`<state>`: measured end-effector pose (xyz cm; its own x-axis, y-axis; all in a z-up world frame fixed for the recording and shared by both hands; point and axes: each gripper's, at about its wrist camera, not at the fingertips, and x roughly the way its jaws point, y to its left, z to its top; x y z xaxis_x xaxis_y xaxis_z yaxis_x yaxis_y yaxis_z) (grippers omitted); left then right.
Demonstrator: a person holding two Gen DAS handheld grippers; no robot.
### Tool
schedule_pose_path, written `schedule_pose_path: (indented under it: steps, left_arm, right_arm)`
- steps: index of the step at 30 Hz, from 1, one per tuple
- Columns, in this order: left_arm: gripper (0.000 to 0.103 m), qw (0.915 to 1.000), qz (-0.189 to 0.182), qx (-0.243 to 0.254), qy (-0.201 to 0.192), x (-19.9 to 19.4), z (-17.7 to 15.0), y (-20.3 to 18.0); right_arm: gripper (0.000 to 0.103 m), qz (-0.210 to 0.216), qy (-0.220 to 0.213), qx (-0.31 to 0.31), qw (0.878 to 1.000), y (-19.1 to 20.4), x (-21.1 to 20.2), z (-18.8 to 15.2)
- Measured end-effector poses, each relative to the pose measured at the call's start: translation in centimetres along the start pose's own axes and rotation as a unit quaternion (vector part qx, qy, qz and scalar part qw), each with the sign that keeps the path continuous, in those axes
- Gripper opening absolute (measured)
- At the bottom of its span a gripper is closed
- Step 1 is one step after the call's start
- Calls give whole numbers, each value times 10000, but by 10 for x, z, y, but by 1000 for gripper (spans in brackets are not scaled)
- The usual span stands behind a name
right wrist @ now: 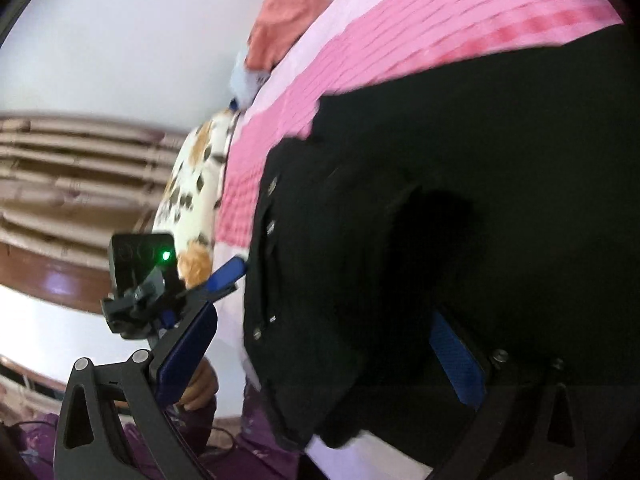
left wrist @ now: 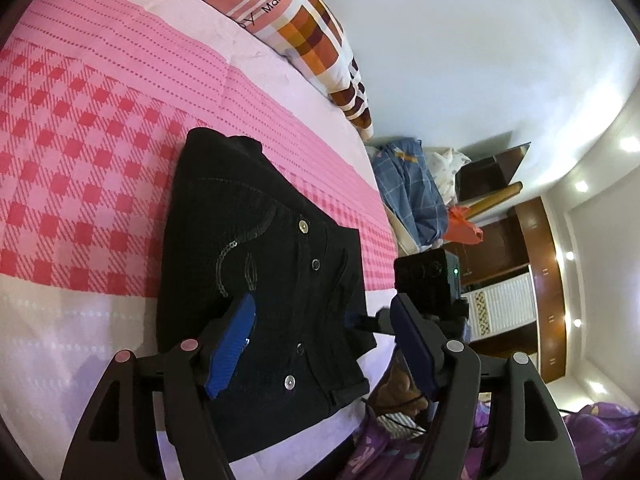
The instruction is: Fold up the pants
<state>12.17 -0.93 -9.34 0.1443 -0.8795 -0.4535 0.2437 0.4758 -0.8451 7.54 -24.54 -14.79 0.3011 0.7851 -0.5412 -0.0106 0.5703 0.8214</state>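
The jaws of the left gripper (left wrist: 320, 312) stand apart over the folded black pants (left wrist: 256, 248), the blue pads clear of the cloth, with nothing pinched between them; the jaws of the right gripper (right wrist: 332, 336) are spread wide at the pants' (right wrist: 400, 220) edge, gripping nothing. The pants lie flat on the bed (left wrist: 80, 128), on its pink checked sheet, silver buttons (left wrist: 303, 227) along the near edge; a checked pillow (left wrist: 312, 36) rests at the bed's far end; a person's hand (right wrist: 200, 388) shows behind the right gripper's left finger.
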Motion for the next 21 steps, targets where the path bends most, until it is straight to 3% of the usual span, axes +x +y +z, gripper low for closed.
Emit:
schedule_pose_path:
  steps: [2, 4, 6, 9, 17, 21]
  left_arm:
    - [72, 10000, 4, 0, -6, 0, 0, 0]
    - [72, 10000, -4, -33, -26, 0, -1, 1]
    - [72, 10000, 41, -15, -68, -1, -2, 0]
    - [72, 9998, 162, 29, -86, -1, -2, -2]
    - [74, 9986, 522, 64, -92, 4, -2, -13]
    - [76, 9984, 540, 73, -133, 5, -3, -20]
  right_arm:
    - [98, -4, -25, -204, 9998, 9, 6, -3]
    - [77, -293, -173, -497, 9982, 16, 5, -7]
    - [33, -693, -197, -569, 9958, 13, 6, -7]
    - [20, -440, -335, -129, 9984, -3, -6, -4]
    - [13, -535, -684, -362, 9956, 14, -43, 3]
    - [13, -828, -858, -396, 9921, 6, -77, 7]
